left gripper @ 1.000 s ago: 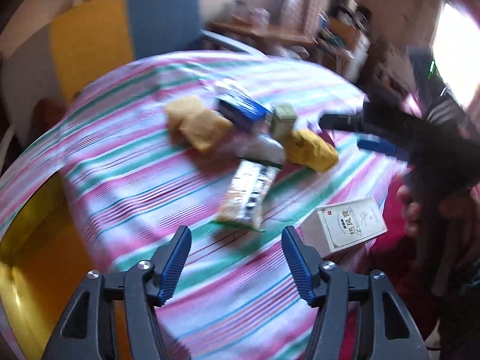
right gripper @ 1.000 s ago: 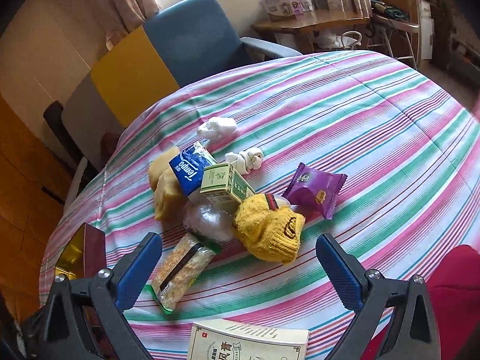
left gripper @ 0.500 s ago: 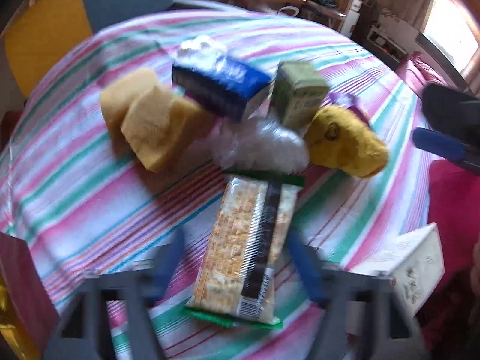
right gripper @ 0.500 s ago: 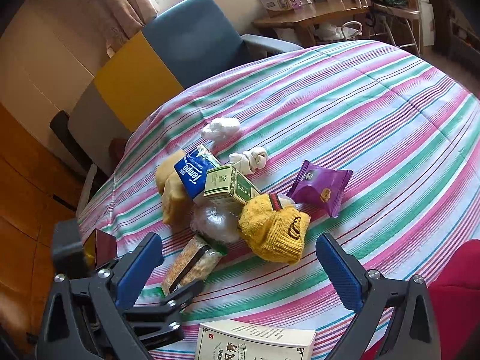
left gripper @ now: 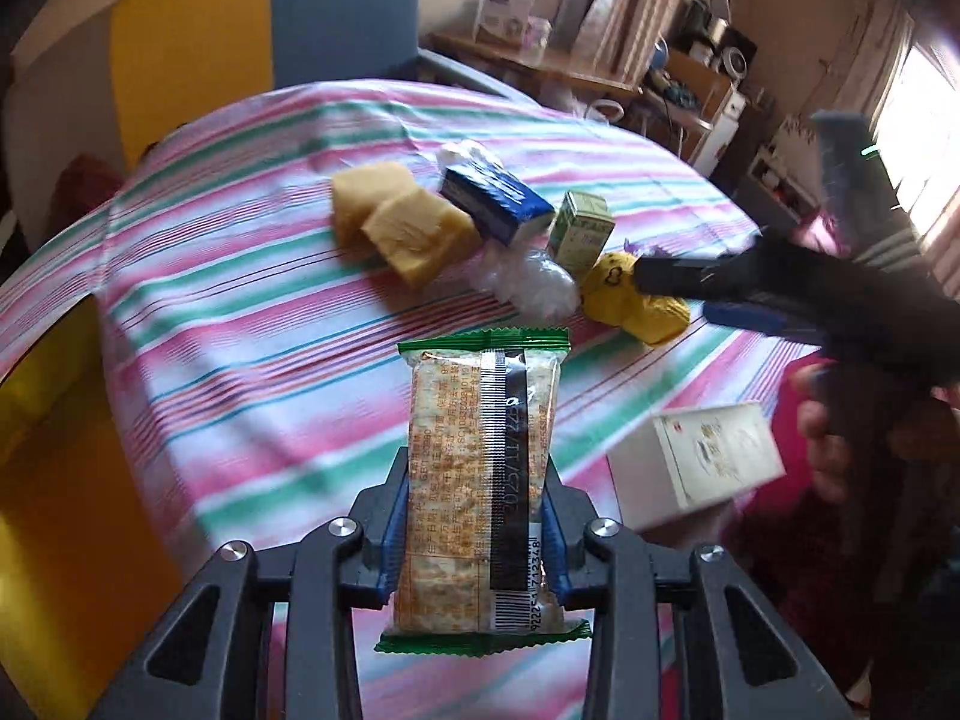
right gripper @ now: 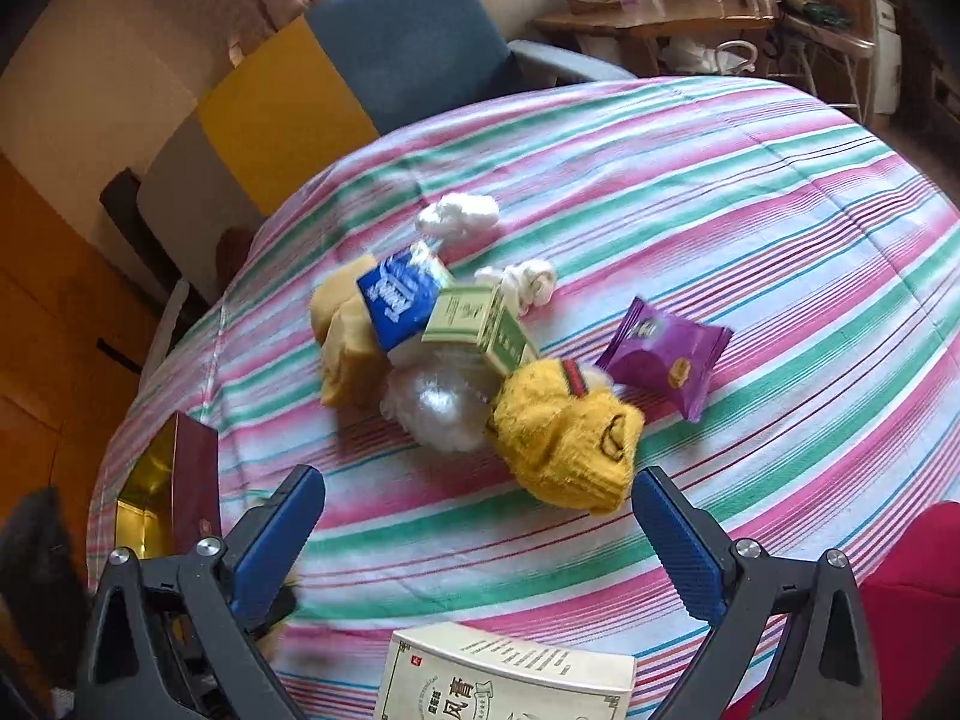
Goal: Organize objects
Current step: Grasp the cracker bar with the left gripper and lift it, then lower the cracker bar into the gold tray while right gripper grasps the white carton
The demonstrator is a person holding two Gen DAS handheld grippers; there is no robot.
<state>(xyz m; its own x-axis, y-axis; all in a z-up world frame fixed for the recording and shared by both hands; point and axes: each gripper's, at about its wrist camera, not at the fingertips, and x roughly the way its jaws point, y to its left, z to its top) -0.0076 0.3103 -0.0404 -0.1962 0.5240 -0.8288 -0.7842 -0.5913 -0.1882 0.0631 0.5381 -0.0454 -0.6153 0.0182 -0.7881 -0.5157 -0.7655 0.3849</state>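
Step in hand: pickup; the left gripper [left gripper: 474,531], jaws just closed, clamps the cracker packet [left gripper: 480,480] above the tabletop [left gripper: 240,324]; the right gripper [right gripper: 477,531] stands wide, empty; next move, judged: carry the packet toward the gold-lined box [right gripper: 165,495] at 9 o'clock.

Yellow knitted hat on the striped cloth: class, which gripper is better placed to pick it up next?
Right. The right gripper is open, with the yellow knitted hat just ahead; the left gripper is shut on the cracker packet.

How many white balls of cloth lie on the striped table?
2. One white cloth bundle lies behind the blue tissue pack, toward the chair. The other knotted white cloth lies beside the green carton. More may be hidden under the pile.
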